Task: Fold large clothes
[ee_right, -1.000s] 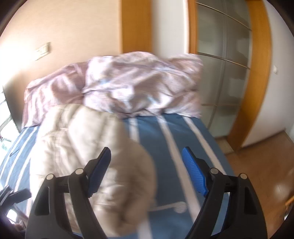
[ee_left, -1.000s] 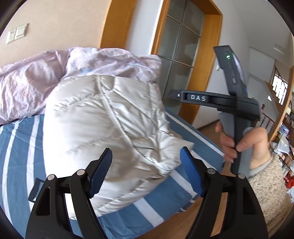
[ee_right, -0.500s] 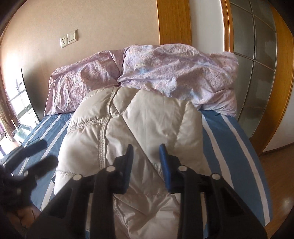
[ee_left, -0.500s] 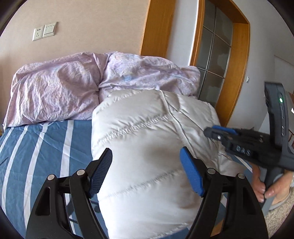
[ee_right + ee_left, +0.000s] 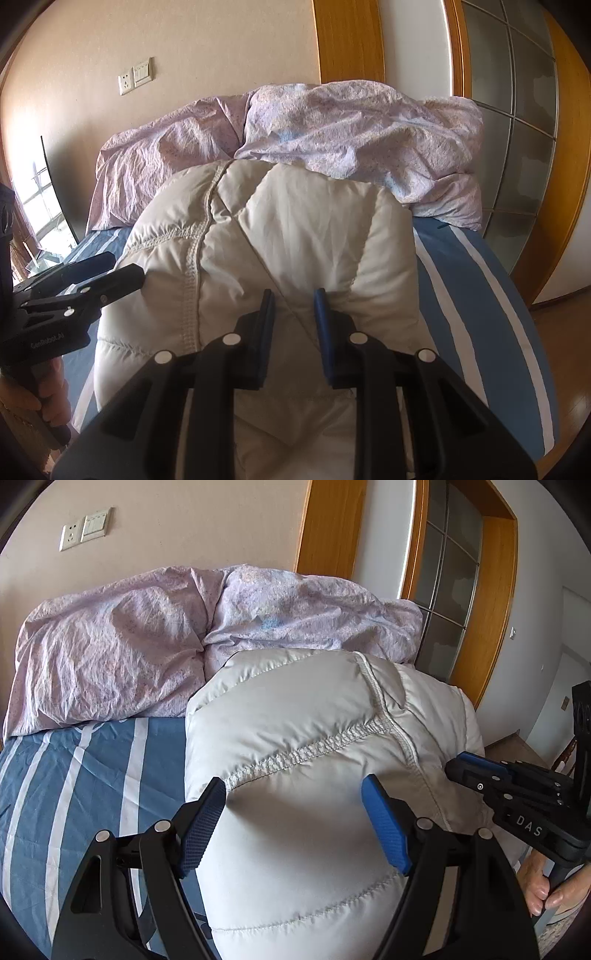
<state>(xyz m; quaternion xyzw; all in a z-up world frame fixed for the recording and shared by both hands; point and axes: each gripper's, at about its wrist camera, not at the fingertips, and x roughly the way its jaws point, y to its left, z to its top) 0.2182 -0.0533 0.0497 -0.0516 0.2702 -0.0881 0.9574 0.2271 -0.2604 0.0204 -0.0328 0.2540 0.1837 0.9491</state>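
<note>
On the bed, the right gripper pinches a fold of the white jacket, while the left gripper hangs spread wide over it.

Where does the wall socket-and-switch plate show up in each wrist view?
Left wrist view: the wall plate sits at upper left, on the beige wall above the lilac bedding.
Right wrist view: the wall plate is upper left of centre, on the same wall, above the bedding's left part.
Shared landmark: the white puffer jacket lying on the striped bed, in front of that bedding.
</note>
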